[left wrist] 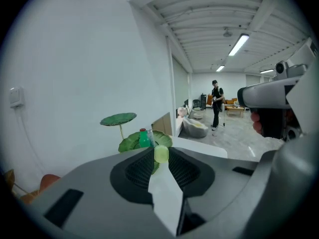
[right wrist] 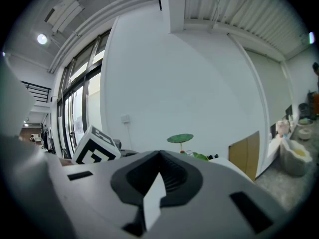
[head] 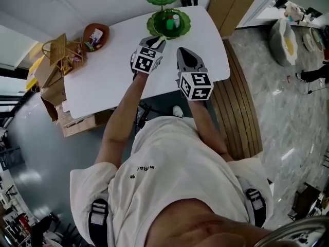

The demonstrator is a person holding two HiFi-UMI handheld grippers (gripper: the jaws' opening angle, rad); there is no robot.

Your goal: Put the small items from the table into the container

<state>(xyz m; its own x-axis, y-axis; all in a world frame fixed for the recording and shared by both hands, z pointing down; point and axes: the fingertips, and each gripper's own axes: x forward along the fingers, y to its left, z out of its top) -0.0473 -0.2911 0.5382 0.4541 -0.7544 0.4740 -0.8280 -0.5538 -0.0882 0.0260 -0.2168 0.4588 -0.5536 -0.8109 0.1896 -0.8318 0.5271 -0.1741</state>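
Observation:
A green lotus-leaf tray (head: 181, 30) stands at the table's far edge and holds a green bottle (head: 169, 23) and a white bottle (head: 176, 20). My left gripper (head: 159, 39) hovers just short of its near rim, shut on a small pale yellow-green ball (left wrist: 161, 154) pinched at the tips. In the left gripper view the tray (left wrist: 130, 142) and green bottle (left wrist: 144, 138) lie straight behind the ball, with a smaller upper leaf (left wrist: 118, 119) above. My right gripper (head: 181, 50) hangs to the right over the table. Its jaws (right wrist: 160, 156) meet with nothing between them.
A brown bowl (head: 96, 35) with small items and a wicker basket (head: 61, 50) sit at the white table's (head: 103, 81) left end, beside cardboard boxes (head: 49, 78). A wooden bench (head: 241, 107) runs along the right. A person (left wrist: 216, 103) stands far off in the room.

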